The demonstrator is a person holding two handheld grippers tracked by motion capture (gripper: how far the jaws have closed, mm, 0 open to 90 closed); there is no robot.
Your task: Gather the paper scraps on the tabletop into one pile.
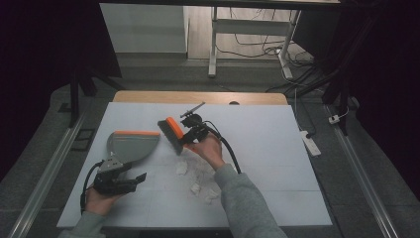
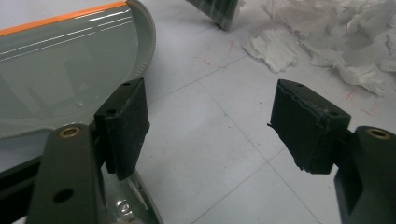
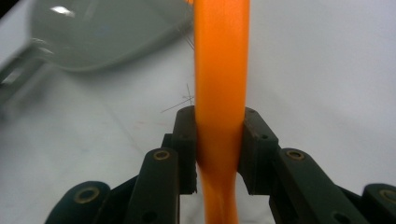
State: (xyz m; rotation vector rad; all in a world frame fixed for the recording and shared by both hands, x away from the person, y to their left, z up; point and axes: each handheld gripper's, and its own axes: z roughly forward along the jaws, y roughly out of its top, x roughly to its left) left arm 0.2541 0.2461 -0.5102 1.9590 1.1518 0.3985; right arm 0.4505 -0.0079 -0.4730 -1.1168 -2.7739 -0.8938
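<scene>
High view: the right gripper (image 1: pixel 187 136) squeezes the orange brush (image 1: pixel 171 132) handle tight, bristles just behind the paper scraps (image 1: pixel 198 178), ready to sweep them. The left gripper (image 1: pixel 133 181) hangs open near the dustpan (image 1: pixel 131 145), which lies on the table (image 1: pixel 277 148) to catch them.

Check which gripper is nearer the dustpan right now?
Left. The left gripper sits open right at the dustpan handle, one jaw beside its rim. The right gripper is off to the side, clamped on the brush.
</scene>
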